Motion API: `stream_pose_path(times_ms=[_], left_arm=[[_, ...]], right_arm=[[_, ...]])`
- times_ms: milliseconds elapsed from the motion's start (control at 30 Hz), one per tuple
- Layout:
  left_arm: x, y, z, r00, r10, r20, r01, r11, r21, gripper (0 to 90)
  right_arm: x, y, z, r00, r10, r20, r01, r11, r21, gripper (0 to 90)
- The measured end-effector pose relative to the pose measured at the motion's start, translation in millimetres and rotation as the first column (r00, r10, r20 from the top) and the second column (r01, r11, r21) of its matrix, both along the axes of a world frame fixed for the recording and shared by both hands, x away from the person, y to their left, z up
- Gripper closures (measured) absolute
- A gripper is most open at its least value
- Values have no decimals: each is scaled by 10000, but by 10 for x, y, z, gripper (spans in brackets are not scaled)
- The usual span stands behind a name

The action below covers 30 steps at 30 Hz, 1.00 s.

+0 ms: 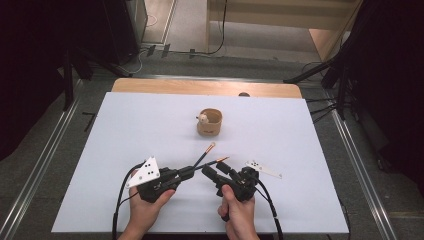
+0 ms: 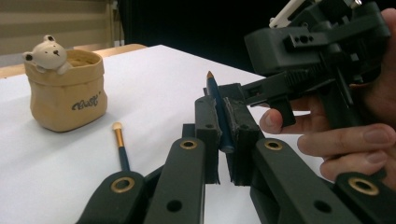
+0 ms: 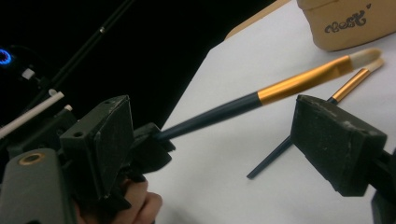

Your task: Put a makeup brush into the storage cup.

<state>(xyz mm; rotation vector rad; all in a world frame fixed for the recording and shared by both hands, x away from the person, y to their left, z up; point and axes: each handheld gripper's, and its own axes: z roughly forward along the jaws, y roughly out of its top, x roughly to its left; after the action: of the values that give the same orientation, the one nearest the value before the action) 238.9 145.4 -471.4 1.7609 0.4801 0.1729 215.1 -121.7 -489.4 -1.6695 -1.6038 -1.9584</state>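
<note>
My left gripper [image 1: 192,170] [image 2: 223,116] is shut on the dark handle of a makeup brush [image 1: 215,162] [image 2: 217,102] with a gold ferrule, holding it off the table with its tip pointing away to the right. My right gripper [image 1: 216,171] [image 3: 219,123] stands open around that brush [image 3: 289,84], its pads clear of it on both sides. A second, thinner brush [image 1: 206,152] [image 2: 120,144] [image 3: 280,151] lies flat on the white table. Beyond both stands a tan pouch-shaped holder [image 1: 209,122] [image 2: 65,93] [image 3: 345,23] with a small bear figure on its rim.
A white sheet [image 1: 150,125] covers the table, with a wooden strip [image 1: 200,87] along the far edge. Metal rails and black stands flank the table on the floor. Both hands sit near the front edge, close together.
</note>
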Motion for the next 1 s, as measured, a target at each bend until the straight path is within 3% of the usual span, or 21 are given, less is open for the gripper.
stream_pose_path(times_ms=[167, 233, 267, 300, 400, 533, 600, 633, 667, 767, 800, 833, 900, 933, 967, 1000], left_arm=[[-20, -37, -10, 9999, -143, 24, 143, 9999, 76, 859], [-25, -41, -9, 9999, -144, 44, 144, 9999, 32, 859], [-25, -41, -8, 9999, -162, 31, 162, 9999, 3, 859], [-27, -43, -8, 9999, -156, 66, 156, 9999, 48, 859], [-26, -43, -11, 9998, -206, 37, 206, 9998, 21, 859], [-33, -55, -13, 9995, -303, 81, 303, 9995, 7, 859], [-15, -69, -29, 9989, -450, -155, 454, 9987, 251, 857], [-1, -78, -49, 9975, -590, -379, 602, 9977, 305, 850], [11, -82, -65, 9969, -511, -606, 543, 9971, 530, 662], [5, -40, -31, 9977, 282, -613, -244, 9978, 615, 303], [5, -40, -31, 9977, 282, -613, -244, 9978, 615, 220], [9, -9, -18, 9971, 452, -618, -419, 9977, 532, 220], [17, 65, -3, 9960, 600, -662, -577, 9977, 368, 118], [24, 101, -2, 9961, 517, -721, -493, 9982, 343, 8], [28, 139, -2, 9951, 507, -853, -489, 9985, 235, 8], [23, 204, -7, 9940, 652, -884, -631, 9977, 263, 0]], right_arm=[[12, -26, -22, 9990, -268, -359, 281, 9989, 368, 262], [15, -52, -47, 9980, -385, -503, 424, 9960, 786, 375], [15, -52, -47, 9980, -385, -503, 424, 9960, 786, 375], [21, -69, -80, 9972, -374, -646, 443, 9930, 1095, 437], [30, -85, -121, 9964, -290, -800, 400, 9894, 1395, 510], [39, -88, -144, 9962, -297, -823, 415, 9884, 1460, 599], [38, -103, -161, 9964, -187, -832, 323, 9858, 1645, 663], [34, -117, -167, 9972, -172, -731, 299, 9839, 1763, 744], [5, -139, -152, 9981, -492, -369, 535, 9907, 1254, 841], [-15, -176, -111, 9987, -469, 193, 453, 9958, 791, 844], [-24, -181, -88, 9974, -591, 403, 568, 9968, 554, 844], [-24, -181, -88, 9974, -591, 403, 568, 9968, 554, 844], [-30, -188, -45, 9956, -593, 719, 581, 9981, 189, 844], [-34, -183, -4, 9928, -625, 1024, 655, 9975, -253, 844], [-34, -183, -4, 9928, -625, 1024, 655, 9975, -253, 844], [-47, -180, 40, 9880, -677, 1385, 790, 9939, -771, 844]])
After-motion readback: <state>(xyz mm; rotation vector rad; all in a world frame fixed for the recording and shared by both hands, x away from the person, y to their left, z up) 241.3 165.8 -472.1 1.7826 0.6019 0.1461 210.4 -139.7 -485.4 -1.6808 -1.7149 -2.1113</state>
